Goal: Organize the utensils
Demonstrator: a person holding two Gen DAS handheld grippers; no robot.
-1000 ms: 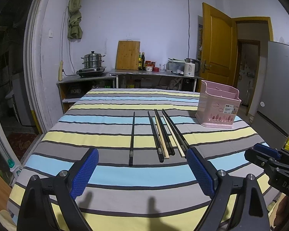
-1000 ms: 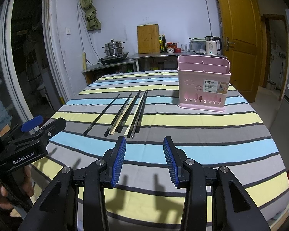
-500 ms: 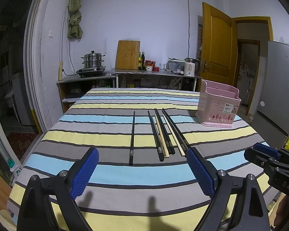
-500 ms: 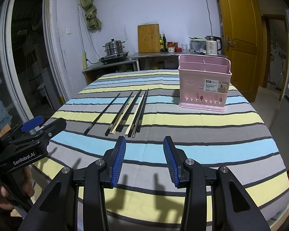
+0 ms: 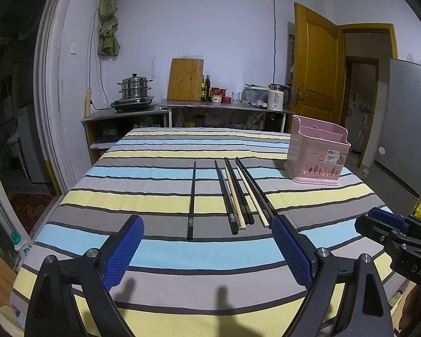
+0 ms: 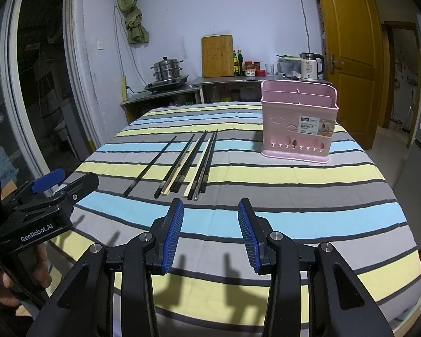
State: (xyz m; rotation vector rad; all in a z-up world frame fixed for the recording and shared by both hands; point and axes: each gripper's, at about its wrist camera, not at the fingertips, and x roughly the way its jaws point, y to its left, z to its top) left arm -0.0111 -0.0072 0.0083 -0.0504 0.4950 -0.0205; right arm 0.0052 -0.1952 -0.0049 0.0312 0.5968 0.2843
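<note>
Several black and pale wooden chopsticks (image 5: pixel 235 196) (image 6: pixel 186 164) lie side by side on the striped tablecloth, one black stick (image 5: pixel 192 196) a little apart on the left. A pink utensil basket (image 5: pixel 317 154) (image 6: pixel 299 123) stands upright to their right, with nothing showing inside. My left gripper (image 5: pixel 207 248) hovers wide open over the near edge, short of the chopstick ends. My right gripper (image 6: pixel 210 231) is open more narrowly, nothing between its blue pads, near the right chopsticks' ends. Each gripper shows in the other's view: the right one (image 5: pixel 390 233) and the left one (image 6: pixel 53 193).
The striped table (image 5: pixel 182 255) fills the foreground. Behind it stands a steel counter (image 5: pixel 224 106) with a steamer pot, cutting board, bottles and a kettle. A yellow door (image 5: pixel 314 67) is at the right and a grey fridge (image 5: pixel 407 129) beside the table.
</note>
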